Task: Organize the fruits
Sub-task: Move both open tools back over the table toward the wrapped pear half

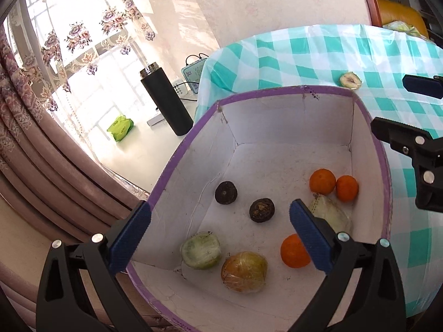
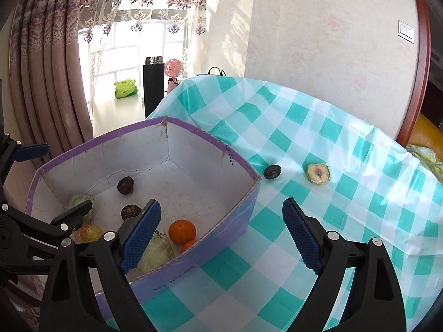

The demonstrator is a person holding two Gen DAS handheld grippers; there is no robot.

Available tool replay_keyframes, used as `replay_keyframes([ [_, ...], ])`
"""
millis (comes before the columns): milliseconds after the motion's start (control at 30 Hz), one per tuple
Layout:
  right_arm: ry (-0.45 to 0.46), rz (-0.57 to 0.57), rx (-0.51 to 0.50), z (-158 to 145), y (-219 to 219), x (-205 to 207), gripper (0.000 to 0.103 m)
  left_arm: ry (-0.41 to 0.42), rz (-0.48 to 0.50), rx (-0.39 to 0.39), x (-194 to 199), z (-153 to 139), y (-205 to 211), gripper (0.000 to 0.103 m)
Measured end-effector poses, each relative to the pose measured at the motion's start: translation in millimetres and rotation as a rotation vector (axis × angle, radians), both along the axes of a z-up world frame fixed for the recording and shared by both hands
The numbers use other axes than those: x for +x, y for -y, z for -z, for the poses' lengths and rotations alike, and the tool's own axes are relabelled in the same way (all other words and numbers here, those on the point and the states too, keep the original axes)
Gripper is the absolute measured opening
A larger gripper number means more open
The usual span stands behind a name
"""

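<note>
A purple-rimmed cardboard box (image 1: 368,127) with scuffed white inner walls sits on the surface, which is draped in a glossy teal-and-white checked cloth (image 2: 346,221). Inside the box lie three smooth oranges (image 1: 322,181), two wrinkled dark round fruits (image 1: 226,192), two pale green fruits in cling film (image 1: 201,250) and a yellowish wrapped fruit (image 1: 244,271). Another pale wrapped piece by the box's right wall is half hidden behind the left claw's finger.

Outside the box, just beside its far right corner, a third dark wrinkled fruit (image 2: 272,172) rests on the cloth; a little further right lies a cut, pale-fleshed fruit half (image 2: 318,173).

The left claw (image 1: 220,236) hangs over the box interior, spread wide and empty, its blue pads ribbed. The right claw (image 2: 221,235) straddles the box's right wall, likewise wide and empty.

Beyond the box stand a black cylindrical flask (image 1: 166,101), a green packet (image 1: 120,127) and a pink fan (image 2: 174,70), before floral lace curtains (image 1: 83,33).
</note>
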State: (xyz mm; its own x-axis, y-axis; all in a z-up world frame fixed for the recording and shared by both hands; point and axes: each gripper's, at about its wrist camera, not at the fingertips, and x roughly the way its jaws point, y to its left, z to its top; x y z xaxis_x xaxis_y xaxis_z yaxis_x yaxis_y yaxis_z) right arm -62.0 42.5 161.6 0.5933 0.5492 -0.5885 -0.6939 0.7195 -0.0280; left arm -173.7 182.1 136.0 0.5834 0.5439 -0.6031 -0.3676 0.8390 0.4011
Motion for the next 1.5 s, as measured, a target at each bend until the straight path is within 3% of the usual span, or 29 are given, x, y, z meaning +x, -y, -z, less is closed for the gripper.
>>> replay_keyframes([
  [167, -0.063, 0.169, 0.153, 7.9, 80.6, 34.9, 0.086, 0.202, 0.208, 0.040, -0.9, -32.3, 78.4, 0.101],
  [267, -0.112, 0.311, 0.186, 29.8, 130.2, 59.2, 0.086, 0.317, 0.389, 0.040, 2.3, -41.5, 132.2, 0.101],
  [333, -0.144, 0.403, 0.188, 47.7, 159.2, 73.7, 0.086, 0.351, 0.500, 0.045, 11.7, -35.2, 170.1, 0.101],
  [433, -0.185, 0.510, 0.192, 73.4, 194.6, 92.4, 0.087, 0.310, 0.644, -0.057, 38.4, -13.3, 210.7, 0.101],
  [500, -0.196, 0.539, 0.194, 85.7, 209.6, 102.0, 0.087, 0.279, 0.711, -0.201, 61.5, 6.1, 225.8, 0.101],
  [567, -0.199, 0.572, 0.173, 96.8, 221.6, 113.2, 0.087, 0.259, 0.697, -0.324, 87.2, 23.1, 228.8, 0.101],
  [633, -0.212, 0.599, 0.174, 105.9, 233.9, 127.3, 0.087, 0.262, 0.662, -0.380, 111.4, 37.1, 228.3, 0.101],
  [967, -0.303, 0.592, 0.213, 130.1, 248.4, 199.3, 0.087, 0.207, 0.312, -0.406, 228.3, 91.9, 168.5, 0.101],
  [1100, -0.301, 0.571, 0.218, 130.4, 236.8, 219.0, 0.087, 0.174, 0.238, -0.481, 262.1, 99.3, 148.9, 0.101],
  [1333, -0.289, 0.415, 0.153, 129.9, 183.3, 262.4, 0.087, 0.073, 0.316, -0.596, 278.7, 112.2, 147.6, 0.101],
  [1500, -0.303, 0.196, 0.070, 133.0, 131.4, 299.7, 0.086, 0.058, 0.398, -0.561, 271.6, 111.6, 164.3, 0.101],
])
